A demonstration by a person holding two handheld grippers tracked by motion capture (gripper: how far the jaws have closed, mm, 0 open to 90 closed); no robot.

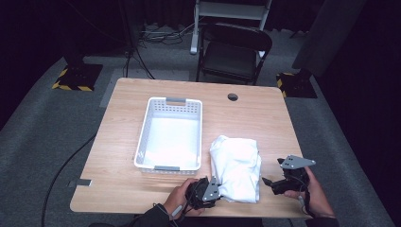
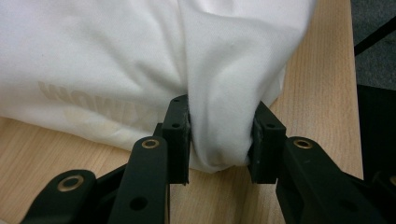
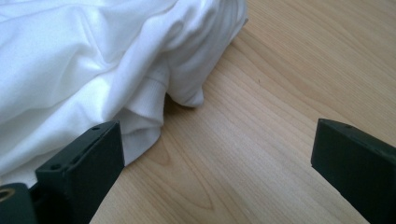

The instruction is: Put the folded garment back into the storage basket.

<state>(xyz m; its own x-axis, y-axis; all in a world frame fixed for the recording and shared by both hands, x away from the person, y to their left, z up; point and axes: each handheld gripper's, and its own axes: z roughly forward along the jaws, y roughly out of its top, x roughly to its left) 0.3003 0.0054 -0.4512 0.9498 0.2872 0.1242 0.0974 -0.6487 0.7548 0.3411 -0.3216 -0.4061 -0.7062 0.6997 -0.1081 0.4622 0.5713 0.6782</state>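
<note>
A folded white cloth [image 1: 235, 166] lies on the wooden table [image 1: 250, 113], just right of a white basket [image 1: 171, 134]. My left gripper [image 1: 213, 193] sits at the cloth's near left corner. In the left gripper view its jaws are shut on a bunched fold of the white cloth [image 2: 219, 107], which bulges between the pads [image 2: 180, 135]. My right gripper [image 1: 267, 183] hovers just right of the cloth near the table's front edge. Its jaws stand wide open over bare wood in the right gripper view, the white cloth [image 3: 93, 70] lying beside the left fingertip [image 3: 84, 163].
The white basket stands with its inside bare. A small round hole [image 1: 232, 97] marks the table's far side. Beyond the table stand a dark folding chair [image 1: 234, 52] and cables on the grey floor.
</note>
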